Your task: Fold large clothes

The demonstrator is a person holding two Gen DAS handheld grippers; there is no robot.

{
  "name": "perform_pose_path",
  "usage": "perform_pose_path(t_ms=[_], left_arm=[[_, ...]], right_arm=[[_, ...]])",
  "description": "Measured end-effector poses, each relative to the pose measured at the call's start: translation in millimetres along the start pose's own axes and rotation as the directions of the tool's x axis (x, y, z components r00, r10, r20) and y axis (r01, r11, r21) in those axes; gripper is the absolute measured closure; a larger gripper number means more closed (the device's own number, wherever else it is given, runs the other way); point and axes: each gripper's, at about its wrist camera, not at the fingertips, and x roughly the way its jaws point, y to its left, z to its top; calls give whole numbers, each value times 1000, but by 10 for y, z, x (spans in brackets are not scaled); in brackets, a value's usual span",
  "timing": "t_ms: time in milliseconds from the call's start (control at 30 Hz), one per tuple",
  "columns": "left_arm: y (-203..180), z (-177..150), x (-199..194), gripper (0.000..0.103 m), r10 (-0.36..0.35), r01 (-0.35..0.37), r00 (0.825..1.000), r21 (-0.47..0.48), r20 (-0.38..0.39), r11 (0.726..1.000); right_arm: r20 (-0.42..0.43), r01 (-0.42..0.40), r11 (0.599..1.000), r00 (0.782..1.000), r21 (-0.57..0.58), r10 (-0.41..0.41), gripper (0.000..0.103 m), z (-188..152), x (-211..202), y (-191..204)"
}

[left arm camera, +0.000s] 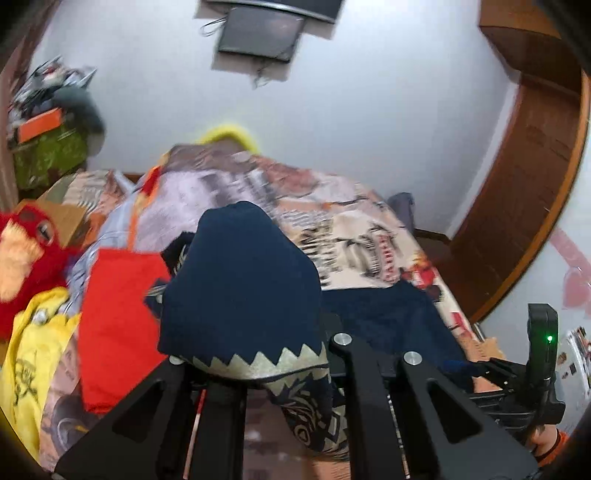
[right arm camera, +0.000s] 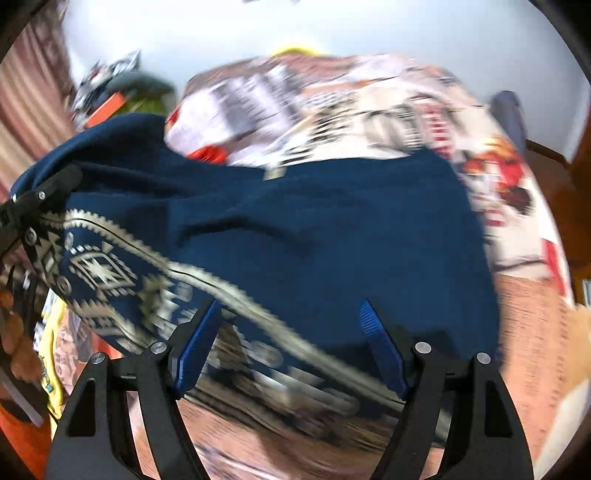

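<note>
A navy garment (left arm camera: 243,280) with a cream zigzag-patterned band drapes over my left gripper (left arm camera: 258,354), which is shut on a fold of it; the cloth hides the fingertips. The rest of the garment (right arm camera: 332,229) lies spread on the bed. In the right wrist view, my left gripper (right arm camera: 37,199) lifts its left corner. My right gripper (right arm camera: 290,332) hovers open over the patterned band near the front edge, and the blue pads (right arm camera: 199,343) touch no cloth. In the left wrist view, the right gripper's body (left arm camera: 539,350) shows at the far right.
The bed carries a printed bedcover (left arm camera: 332,206). A red cloth (left arm camera: 118,314), a yellow garment (left arm camera: 33,350) and a red plush toy (left arm camera: 26,243) lie to the left. A wooden door (left arm camera: 524,177) stands at the right, and a dark screen (left arm camera: 262,33) hangs on the wall.
</note>
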Motion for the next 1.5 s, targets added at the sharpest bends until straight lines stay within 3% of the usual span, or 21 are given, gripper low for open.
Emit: perform_pose_path(t_ms=[33, 67, 133, 167, 300, 467, 533, 600, 667, 733, 867, 967, 1100, 1200, 1333, 1500], left_arm=[[-116, 39, 7, 94, -11, 11, 1000, 16, 4, 1000], [-219, 69, 16, 94, -24, 24, 1000, 28, 7, 999], [-442, 132, 43, 94, -60, 60, 998, 44, 9, 997], [-592, 169, 67, 94, -84, 84, 996, 54, 7, 995], [-1243, 214, 202, 94, -192, 193, 981, 131, -20, 972], [-1906, -103, 496, 94, -284, 321, 943, 244, -174, 915], [-2007, -293, 650, 94, -275, 344, 925, 268, -264, 900], [-2005, -517, 843, 94, -260, 371, 891, 266, -372, 890], [-1970, -708, 980, 94, -220, 368, 869, 283, -444, 886], [-1953, -900, 1003, 94, -163, 345, 873, 346, -460, 873], [-1939, -1077, 898, 90, -107, 328, 888, 453, -446, 829], [-1936, -1056, 770, 78, -111, 340, 888, 475, -446, 812], [-1899, -1020, 477, 58, -166, 386, 873, 442, -458, 810], [-1803, -950, 239, 53, -167, 367, 888, 441, -429, 819], [-1596, -755, 9, 49, -152, 312, 917, 423, -369, 851], [-1225, -489, -78, 27, -67, 179, 957, 392, -282, 903]], right_arm=[[29, 74, 997, 997, 17, -74, 29, -33, -175, -248], [29, 74, 997, 997, 17, -74, 29, -33, -175, -248], [35, 168, 985, 985, 46, -170, 29, -128, -304, -540], [-6, 180, 979, 984, 96, -180, 29, -209, -300, -792], [-84, 188, 968, 981, 164, -176, 29, -401, -125, -1042], [-59, 145, 970, 989, 196, -136, 29, -558, -128, -1128], [-38, 129, 968, 992, 216, -124, 29, -563, -221, -1163], [-21, 120, 967, 993, 226, -119, 29, -606, -358, -1222], [-11, 158, 962, 987, 223, -160, 29, -620, -447, -1249], [3, 217, 956, 975, 198, -222, 29, -663, -593, -1270], [9, 219, 952, 974, 212, -226, 29, -712, -699, -1324], [19, 221, 947, 973, 231, -232, 29, -744, -813, -1362], [48, 207, 946, 973, 250, -226, 29, -715, -958, -1354], [82, 185, 953, 974, 240, -209, 29, -660, -1091, -1254], [137, 159, 967, 973, 197, -188, 29, -530, -1278, -1052], [194, 102, 986, 973, 130, -126, 24, -290, -1348, -766]])
